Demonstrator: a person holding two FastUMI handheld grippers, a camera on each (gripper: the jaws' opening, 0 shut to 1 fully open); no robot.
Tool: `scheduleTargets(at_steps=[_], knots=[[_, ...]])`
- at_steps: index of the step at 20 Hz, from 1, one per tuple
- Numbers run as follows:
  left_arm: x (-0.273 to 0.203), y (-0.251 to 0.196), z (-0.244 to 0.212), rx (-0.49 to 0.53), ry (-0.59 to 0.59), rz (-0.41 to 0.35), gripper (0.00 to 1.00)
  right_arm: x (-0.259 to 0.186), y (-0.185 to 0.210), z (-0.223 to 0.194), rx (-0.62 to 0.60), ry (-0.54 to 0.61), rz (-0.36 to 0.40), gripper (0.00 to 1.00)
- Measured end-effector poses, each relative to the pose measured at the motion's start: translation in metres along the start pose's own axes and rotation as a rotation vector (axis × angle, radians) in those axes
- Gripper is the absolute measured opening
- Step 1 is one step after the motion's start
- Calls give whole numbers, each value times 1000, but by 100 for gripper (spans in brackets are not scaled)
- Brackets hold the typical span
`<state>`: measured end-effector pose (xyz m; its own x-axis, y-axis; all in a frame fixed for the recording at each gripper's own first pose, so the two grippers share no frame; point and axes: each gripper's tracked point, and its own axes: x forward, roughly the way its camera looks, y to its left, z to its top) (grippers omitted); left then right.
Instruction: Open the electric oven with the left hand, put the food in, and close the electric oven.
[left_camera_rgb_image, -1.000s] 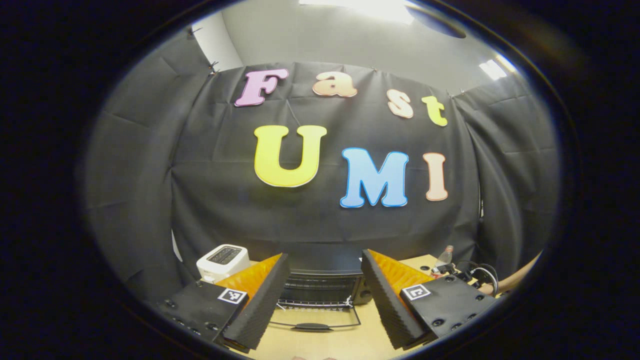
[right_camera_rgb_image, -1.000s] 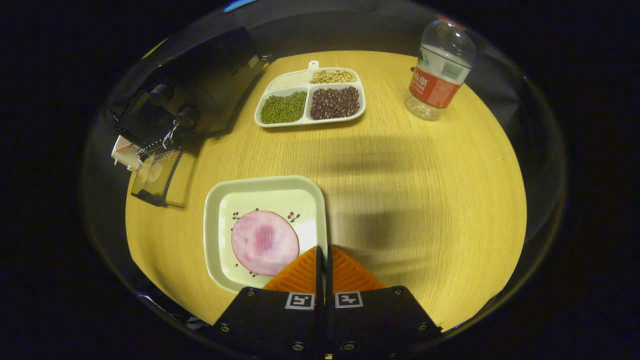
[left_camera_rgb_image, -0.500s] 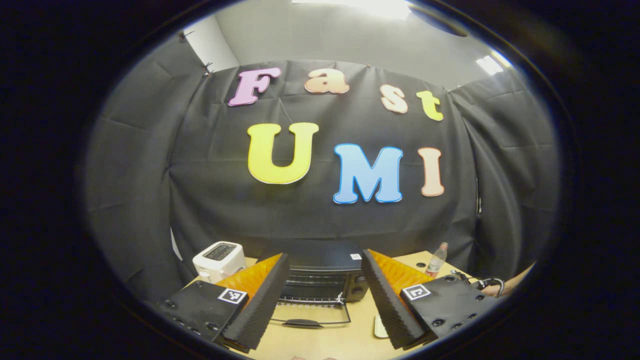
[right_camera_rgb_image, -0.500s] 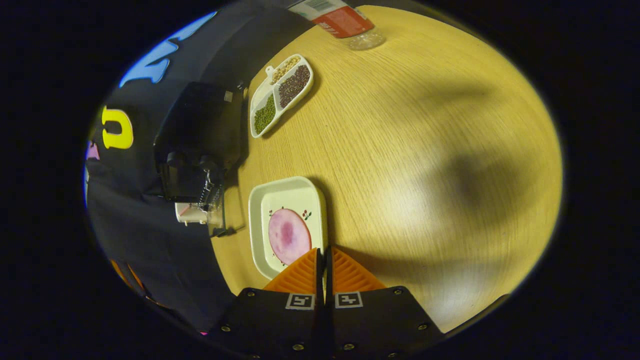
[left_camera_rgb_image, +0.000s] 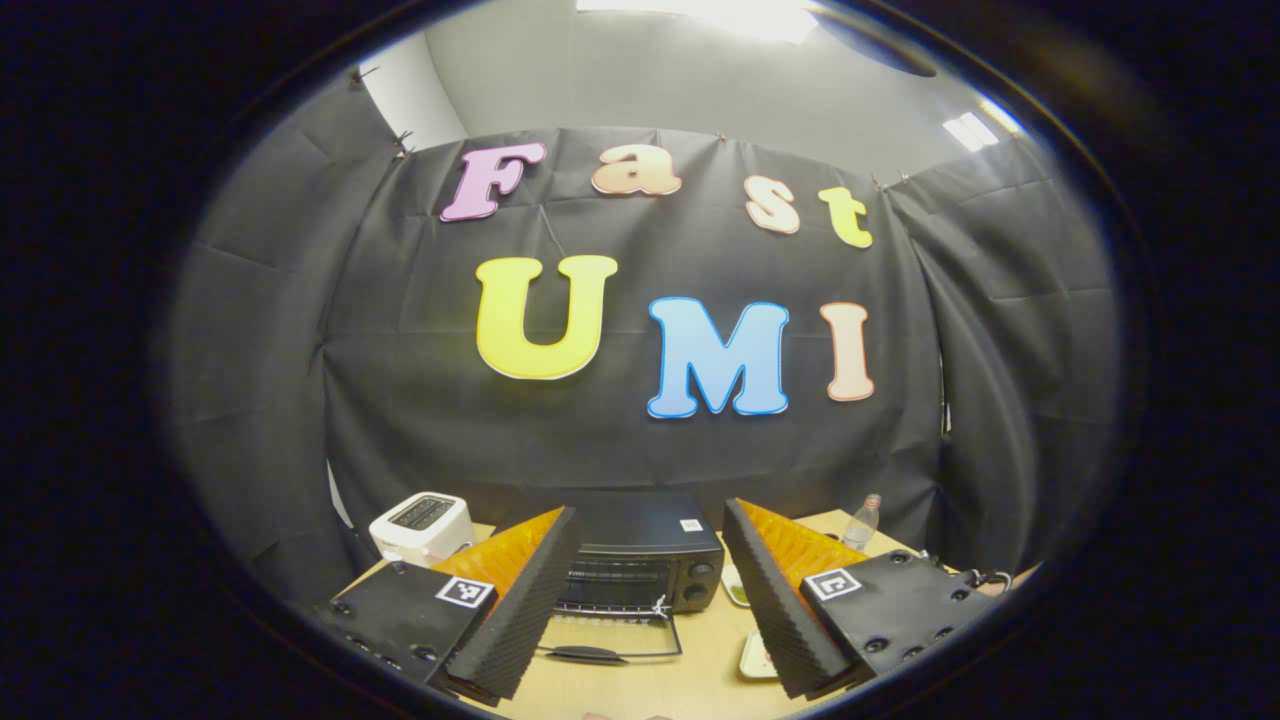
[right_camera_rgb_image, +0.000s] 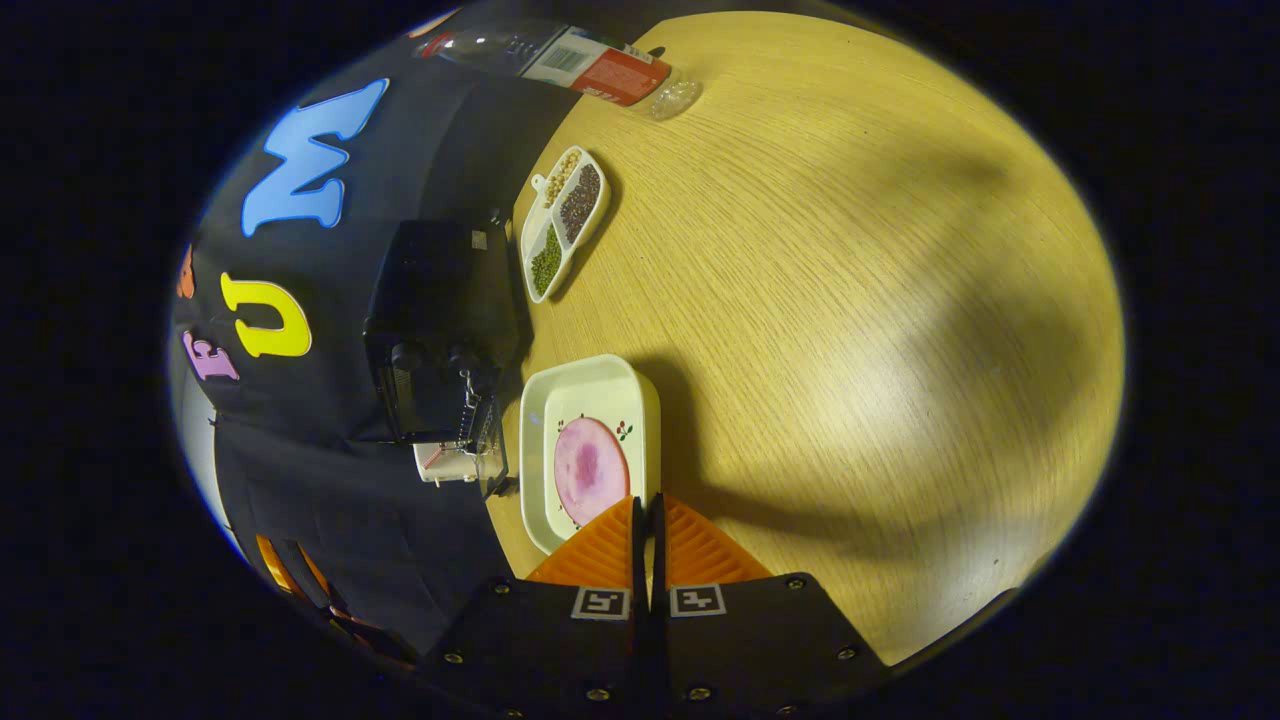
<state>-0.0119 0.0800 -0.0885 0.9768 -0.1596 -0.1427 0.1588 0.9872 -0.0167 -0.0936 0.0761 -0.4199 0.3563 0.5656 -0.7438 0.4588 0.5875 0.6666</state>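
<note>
On the left of the left gripper view one white toaster (left_camera_rgb_image: 421, 524) sat on the bench (left_camera_rgb_image: 640, 690). Next to it stood one black oven (left_camera_rgb_image: 640, 565). Its glass door (left_camera_rgb_image: 612, 634) was already down and lay flat on the bench. The left claw (left_camera_rgb_image: 650, 590) was spread wide and held nothing. It hung well back from the oven. One clear bottle (left_camera_rgb_image: 861, 523) stood far off to the right.

In the right gripper view the oven (right_camera_rgb_image: 440, 325) was on the left. One white plate (right_camera_rgb_image: 592, 445) lay just beside its open door. One round pink slice of food (right_camera_rgb_image: 590, 470) lay flat on the plate. The right claw (right_camera_rgb_image: 646, 525) was squeezed tight at the near rim of the plate. I think it was pinching that rim, but I could not see the tips well enough to be sure.

The slice looked thin, soft and floppy, so it would likely tear or slip if pinched. The plate looked hard and breakable. It seemed best to hold the plate by its rim and keep it level. One tray of beans (right_camera_rgb_image: 563, 218) with four parts lay farther up the bench.
</note>
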Motion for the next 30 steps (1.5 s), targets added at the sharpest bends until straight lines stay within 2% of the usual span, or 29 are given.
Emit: scheduleTargets(at_steps=[5, 6, 7, 9, 10, 12, 13, 16, 17, 18, 24, 26, 28, 30], knots=[[5, 10, 8, 0, -37, 1, 100, -29, 32, -34, -22, -91, -50, 1], [4, 15, 7, 0, -36, 2, 92, -25, 42, -41, -20, -105, -62, 1], [4, 22, 4, -5, -36, 4, 97, -20, 52, -49, -23, -113, -71, 1], [5, 32, -1, -31, -30, -7, 97, -3, 73, -62, -22, -131, -80, 0], [5, 40, -2, -41, -29, -6, 100, 4, 86, -71, -9, -135, -72, 0], [3, 59, -4, -47, -35, 8, 94, 18, 115, -82, 17, -147, -43, 1], [3, 68, -5, -49, -35, 17, 97, 26, 130, -84, 30, -159, -26, 1], [-2, 94, -10, -61, -24, 43, 97, 51, 174, -95, 85, -172, 26, 1], [-5, 102, -12, -63, -20, 50, 92, 61, 185, -95, 96, -182, 30, 1], [-8, 111, -12, -64, -20, 59, 97, 72, 194, -92, 107, -200, 33, 0], [-34, 169, -14, -58, -15, 142, 97, 125, 241, -77, 209, -317, 47, 1], [-42, 185, -14, -60, -13, 169, 100, 143, 252, -68, 246, -345, 47, 1], [-47, 200, -14, -70, -7, 204, 97, 157, 259, -58, 279, -379, 45, 1], [-49, 212, -7, -74, -16, 231, 98, 173, 259, -47, 327, -415, 22, 1]])
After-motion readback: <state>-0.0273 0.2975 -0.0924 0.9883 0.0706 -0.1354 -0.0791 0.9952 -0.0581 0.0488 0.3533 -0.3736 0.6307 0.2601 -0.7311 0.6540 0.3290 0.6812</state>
